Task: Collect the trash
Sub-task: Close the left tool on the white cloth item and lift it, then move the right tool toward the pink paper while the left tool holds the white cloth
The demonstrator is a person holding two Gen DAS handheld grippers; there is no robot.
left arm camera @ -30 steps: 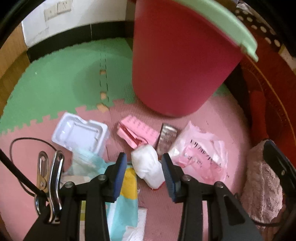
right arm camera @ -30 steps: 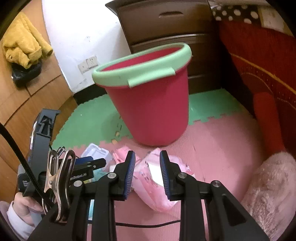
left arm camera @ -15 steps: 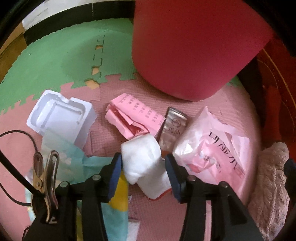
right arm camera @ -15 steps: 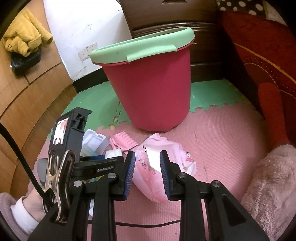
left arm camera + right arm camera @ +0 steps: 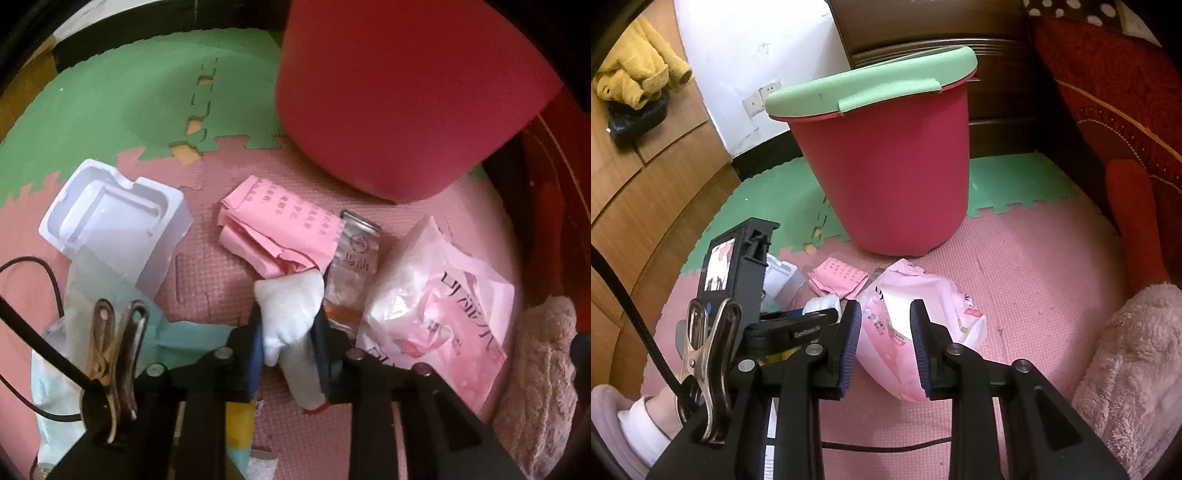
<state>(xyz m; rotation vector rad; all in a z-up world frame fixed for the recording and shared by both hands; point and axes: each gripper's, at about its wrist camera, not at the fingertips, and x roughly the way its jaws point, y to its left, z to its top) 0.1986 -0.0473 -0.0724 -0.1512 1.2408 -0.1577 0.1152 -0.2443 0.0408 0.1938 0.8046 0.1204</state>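
A red bucket with a green rim stands on the foam floor mat; it also shows in the left wrist view. Trash lies in front of it. My left gripper is shut on a crumpled white tissue wad, also visible in the right wrist view. Around it lie pink folded paper, a silver foil wrapper, a pink plastic bag and a white plastic tray. My right gripper is open above the pink bag, its fingers on either side of it.
A light blue and yellow wrapper lies under the left gripper. A fluffy pink cushion sits at the right. A red bedspread, dark drawers and wooden panels surround the mat.
My left gripper has dropped lower and closed its fingers on the white tissue wad. My right gripper has lowered toward the pink bag and stays open.
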